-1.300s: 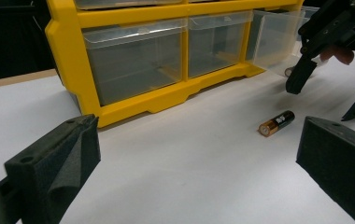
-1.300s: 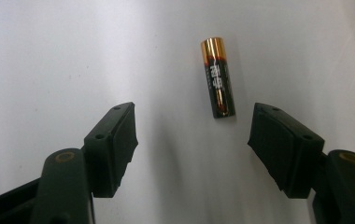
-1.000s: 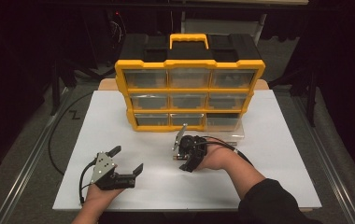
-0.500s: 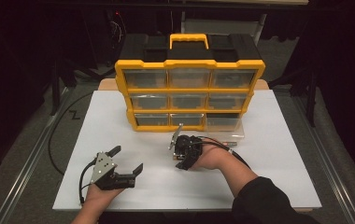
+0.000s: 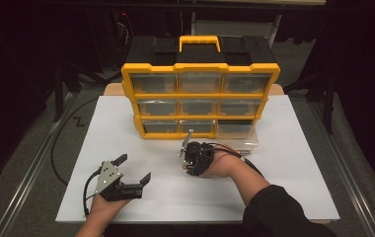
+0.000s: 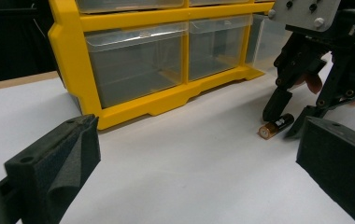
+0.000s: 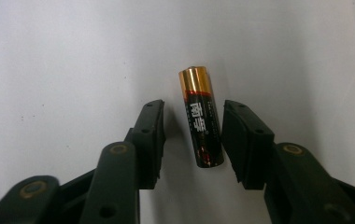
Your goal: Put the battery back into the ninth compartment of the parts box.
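A black and gold battery lies flat on the white table top, in front of the organizer. My right gripper points straight down over it, open, one jaw on each side with a small gap to the battery. From the left gripper view the battery lies between the right gripper's tips. In the high view the right gripper hides the battery. My left gripper rests near the front left, open and holding nothing, its own jaws spread wide.
A yellow organizer with clear drawers and a black top stands at the back middle of the table. Its bottom right drawer is pulled out toward the right hand. Cables trail from both grippers.
The right gripper has edged slightly to the left over the battery. The left gripper has stayed where it was.
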`<state>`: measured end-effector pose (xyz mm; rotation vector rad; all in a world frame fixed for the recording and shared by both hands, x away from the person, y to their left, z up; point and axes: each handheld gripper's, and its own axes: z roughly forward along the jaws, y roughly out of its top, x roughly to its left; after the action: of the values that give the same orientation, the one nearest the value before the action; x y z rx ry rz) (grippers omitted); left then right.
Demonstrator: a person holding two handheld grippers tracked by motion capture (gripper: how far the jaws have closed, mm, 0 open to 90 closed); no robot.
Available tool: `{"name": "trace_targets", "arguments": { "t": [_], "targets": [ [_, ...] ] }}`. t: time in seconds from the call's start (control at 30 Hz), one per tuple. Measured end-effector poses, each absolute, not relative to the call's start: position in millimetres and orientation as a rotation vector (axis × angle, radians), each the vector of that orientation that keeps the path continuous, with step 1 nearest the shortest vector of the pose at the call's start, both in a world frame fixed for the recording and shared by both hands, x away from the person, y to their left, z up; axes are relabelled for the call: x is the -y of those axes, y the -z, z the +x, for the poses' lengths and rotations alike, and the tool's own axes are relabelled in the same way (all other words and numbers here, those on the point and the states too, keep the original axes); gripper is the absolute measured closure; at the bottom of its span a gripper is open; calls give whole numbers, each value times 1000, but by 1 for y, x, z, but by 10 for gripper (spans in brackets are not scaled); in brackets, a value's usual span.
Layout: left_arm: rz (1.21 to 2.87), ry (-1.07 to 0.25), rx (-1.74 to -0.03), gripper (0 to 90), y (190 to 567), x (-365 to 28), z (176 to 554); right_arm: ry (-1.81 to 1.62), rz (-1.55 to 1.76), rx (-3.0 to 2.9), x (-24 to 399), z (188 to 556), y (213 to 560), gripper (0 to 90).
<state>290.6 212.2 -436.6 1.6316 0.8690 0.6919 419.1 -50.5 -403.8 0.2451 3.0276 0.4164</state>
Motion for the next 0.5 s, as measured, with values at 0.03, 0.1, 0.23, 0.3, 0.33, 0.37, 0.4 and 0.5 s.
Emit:
{"name": "trace_targets", "arguments": {
  "t": [0.03, 0.1, 0.23, 0.3, 0.33, 0.37, 0.4, 0.5],
  "targets": [
    [1631, -692, -869, 3, 437, -212, 291, -419, 246, -3029, 50, 419, 404, 644],
    [1632, -690, -872, 3, 437, -212, 291, -421, 242, -3029, 51, 419, 404, 680],
    [1632, -691, -871, 3, 437, -212, 290, -410, 234, -3030, 52, 419, 403, 781],
    [1631, -692, -870, 3, 437, -212, 290, -407, 217, -3032, 52, 418, 403, 787],
    [1632, -691, -873, 3, 437, -212, 290, -406, 214, -3036, 52, 418, 403, 787],
    [1632, -691, -872, 3, 437, -212, 290, -404, 218, -3042, 52, 418, 402, 788],
    [1633, -691, -871, 4, 437, -213, 290, -399, 205, -3047, 52, 417, 402, 788],
    [1633, -691, -872, 3, 437, -212, 291, -408, 191, -3063, 53, 415, 401, 788]
  ]
}}
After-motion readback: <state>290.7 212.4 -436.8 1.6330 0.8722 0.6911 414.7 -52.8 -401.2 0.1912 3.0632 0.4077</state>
